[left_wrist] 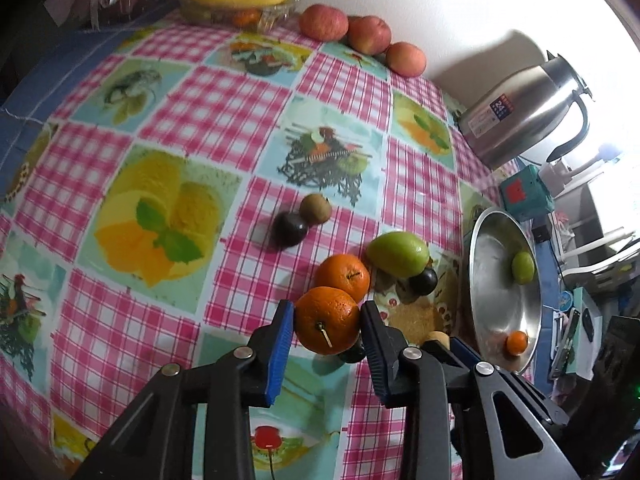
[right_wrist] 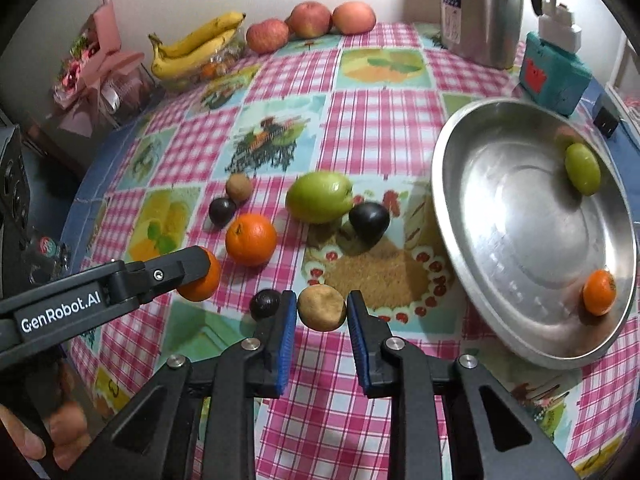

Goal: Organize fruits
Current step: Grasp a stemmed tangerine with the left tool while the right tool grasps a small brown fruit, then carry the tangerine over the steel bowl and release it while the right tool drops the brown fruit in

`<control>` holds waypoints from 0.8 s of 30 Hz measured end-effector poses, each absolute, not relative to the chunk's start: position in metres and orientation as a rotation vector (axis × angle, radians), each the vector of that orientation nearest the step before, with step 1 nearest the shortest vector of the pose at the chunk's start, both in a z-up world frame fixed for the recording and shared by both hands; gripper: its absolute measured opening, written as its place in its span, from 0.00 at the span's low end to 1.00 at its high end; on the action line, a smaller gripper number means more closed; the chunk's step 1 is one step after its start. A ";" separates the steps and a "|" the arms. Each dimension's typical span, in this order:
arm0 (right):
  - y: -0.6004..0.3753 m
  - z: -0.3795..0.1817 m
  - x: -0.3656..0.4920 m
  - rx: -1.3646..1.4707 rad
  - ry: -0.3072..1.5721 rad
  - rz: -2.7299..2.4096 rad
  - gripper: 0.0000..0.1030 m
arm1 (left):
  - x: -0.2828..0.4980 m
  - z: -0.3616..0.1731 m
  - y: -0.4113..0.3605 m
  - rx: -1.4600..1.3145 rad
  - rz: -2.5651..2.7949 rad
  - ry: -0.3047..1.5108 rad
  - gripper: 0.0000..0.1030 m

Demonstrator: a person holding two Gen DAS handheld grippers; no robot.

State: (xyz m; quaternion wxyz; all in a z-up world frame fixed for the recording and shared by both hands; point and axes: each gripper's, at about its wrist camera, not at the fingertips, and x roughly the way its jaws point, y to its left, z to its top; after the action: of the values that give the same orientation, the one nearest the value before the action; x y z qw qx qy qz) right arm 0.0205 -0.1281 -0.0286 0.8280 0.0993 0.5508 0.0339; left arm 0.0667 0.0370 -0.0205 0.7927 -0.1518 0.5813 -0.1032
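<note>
My left gripper point(left_wrist: 326, 320) is shut on an orange point(left_wrist: 327, 320); it also shows in the right wrist view point(right_wrist: 202, 274). My right gripper point(right_wrist: 322, 308) is shut on a brown kiwi point(right_wrist: 322, 307). A steel bowl point(right_wrist: 500, 208) on the right holds a green fruit point(right_wrist: 583, 168) and a small orange point(right_wrist: 599, 292). On the cloth lie another orange point(right_wrist: 251, 239), a green mango point(right_wrist: 319, 197), two dark plums point(right_wrist: 369, 218) point(right_wrist: 222, 211), another kiwi point(right_wrist: 239, 187) and a dark fruit point(right_wrist: 265, 304) beside my right gripper.
At the back stand a glass dish with bananas point(right_wrist: 196, 46), three apples point(right_wrist: 310, 20), a steel kettle point(right_wrist: 480, 8), a teal box point(right_wrist: 554, 76) and a pink bouquet point(right_wrist: 98, 76). A checked tablecloth point(right_wrist: 380, 120) covers the table.
</note>
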 end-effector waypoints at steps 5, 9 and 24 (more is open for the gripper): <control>-0.129 -0.017 0.020 0.214 1.131 0.071 0.26 | 0.069 -0.017 0.038 -0.308 -0.207 1.234 0.35; -0.131 -0.013 0.019 0.224 1.116 0.064 0.26 | 0.071 -0.018 0.035 -0.287 -0.187 1.233 0.35; -0.176 -0.009 0.017 0.290 1.095 -0.057 0.26 | 0.073 -0.005 0.000 -0.185 -0.208 1.173 0.35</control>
State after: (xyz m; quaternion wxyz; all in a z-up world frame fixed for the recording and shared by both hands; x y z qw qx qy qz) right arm 0.0173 -0.1760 -0.0088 0.8434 0.1374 0.5188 -0.0270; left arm 0.0732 -0.0004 -0.0046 0.8238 -0.0872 0.5516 -0.0978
